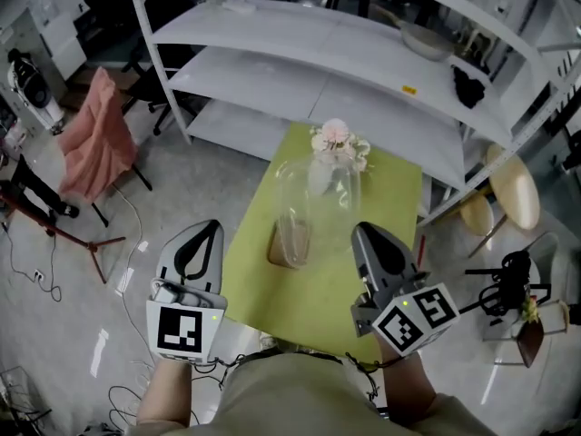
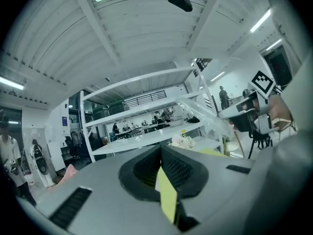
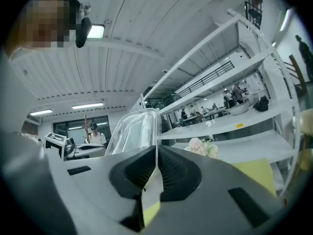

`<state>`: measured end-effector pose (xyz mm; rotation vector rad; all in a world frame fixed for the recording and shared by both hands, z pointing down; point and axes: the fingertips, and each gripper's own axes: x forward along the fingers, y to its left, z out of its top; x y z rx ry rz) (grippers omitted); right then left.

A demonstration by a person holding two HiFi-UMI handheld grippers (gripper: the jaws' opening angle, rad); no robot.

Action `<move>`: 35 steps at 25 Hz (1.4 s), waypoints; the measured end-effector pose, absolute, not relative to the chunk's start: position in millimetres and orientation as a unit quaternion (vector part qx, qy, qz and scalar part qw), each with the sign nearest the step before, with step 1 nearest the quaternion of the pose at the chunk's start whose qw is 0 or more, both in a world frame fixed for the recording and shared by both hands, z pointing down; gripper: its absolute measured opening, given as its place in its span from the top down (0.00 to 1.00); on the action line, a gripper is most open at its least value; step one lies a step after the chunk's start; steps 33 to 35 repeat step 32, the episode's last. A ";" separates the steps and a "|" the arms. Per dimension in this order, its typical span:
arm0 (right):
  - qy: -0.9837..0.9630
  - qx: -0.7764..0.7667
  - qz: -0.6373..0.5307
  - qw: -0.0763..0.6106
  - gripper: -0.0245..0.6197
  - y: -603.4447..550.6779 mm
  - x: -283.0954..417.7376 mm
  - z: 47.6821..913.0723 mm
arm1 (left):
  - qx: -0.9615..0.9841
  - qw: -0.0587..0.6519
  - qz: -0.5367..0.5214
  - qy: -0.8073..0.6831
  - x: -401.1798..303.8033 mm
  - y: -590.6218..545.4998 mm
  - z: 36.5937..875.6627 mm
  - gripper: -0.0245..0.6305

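Clear box (image 1: 313,209) stands on the green table (image 1: 318,298), in front of the flowers (image 1: 336,142) — my right gripper (image 1: 363,232) pinches its thin rim. Left gripper (image 1: 209,230) hangs closed and empty beside the table's edge. Best to squeeze gently, I judge — thin plastic buckles.

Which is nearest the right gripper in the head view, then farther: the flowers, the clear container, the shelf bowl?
1. clear container, at the right gripper tip, mid table.
2. flowers, at the table's far edge.
3. bowl, on the shelf beyond.
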<state>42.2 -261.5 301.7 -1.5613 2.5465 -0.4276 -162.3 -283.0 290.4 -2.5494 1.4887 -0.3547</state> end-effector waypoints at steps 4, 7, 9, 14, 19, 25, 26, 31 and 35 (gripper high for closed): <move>0.843 -0.528 -0.091 0.057 0.93 -245.7 44.4 276.7 | -0.852 0.093 -0.112 0.504 -168.3 -265.5 277.2 0.95; 0.842 -0.535 -0.051 0.049 0.93 -230.8 42.9 262.6 | -0.851 0.097 -0.103 0.506 -172.1 -251.6 268.9 0.95; 0.843 -0.534 -0.037 0.047 0.93 -221.1 40.8 257.1 | -0.853 0.089 -0.091 0.507 -173.1 -241.6 264.1 0.95; 0.845 -0.532 -0.024 0.037 0.93 -209.8 36.2 256.7 | -0.857 0.094 -0.088 0.499 -169.4 -230.7 258.3 0.95; 0.847 -0.530 -0.033 0.028 0.93 -205.2 28.8 264.1 | -0.858 0.088 -0.087 0.499 -173.6 -226.8 260.9 0.95; 0.849 -0.526 -0.031 0.026 0.93 -207.4 23.6 262.9 | -0.859 0.089 -0.089 0.497 -176.3 -228.0 260.4 0.95; 0.850 -0.526 -0.029 0.025 0.93 -207.1 22.2 261.7 | -0.859 0.089 -0.089 0.497 -177.0 -227.8 260.4 0.95; 0.852 -0.523 -0.021 0.021 0.93 -205.5 17.3 260.1 | -0.860 0.089 -0.094 0.494 -179.2 -227.5 264.2 0.95; 0.852 -0.523 -0.020 0.020 0.93 -205.4 16.7 260.7 | -0.860 0.088 -0.095 0.494 -179.7 -227.7 265.5 0.95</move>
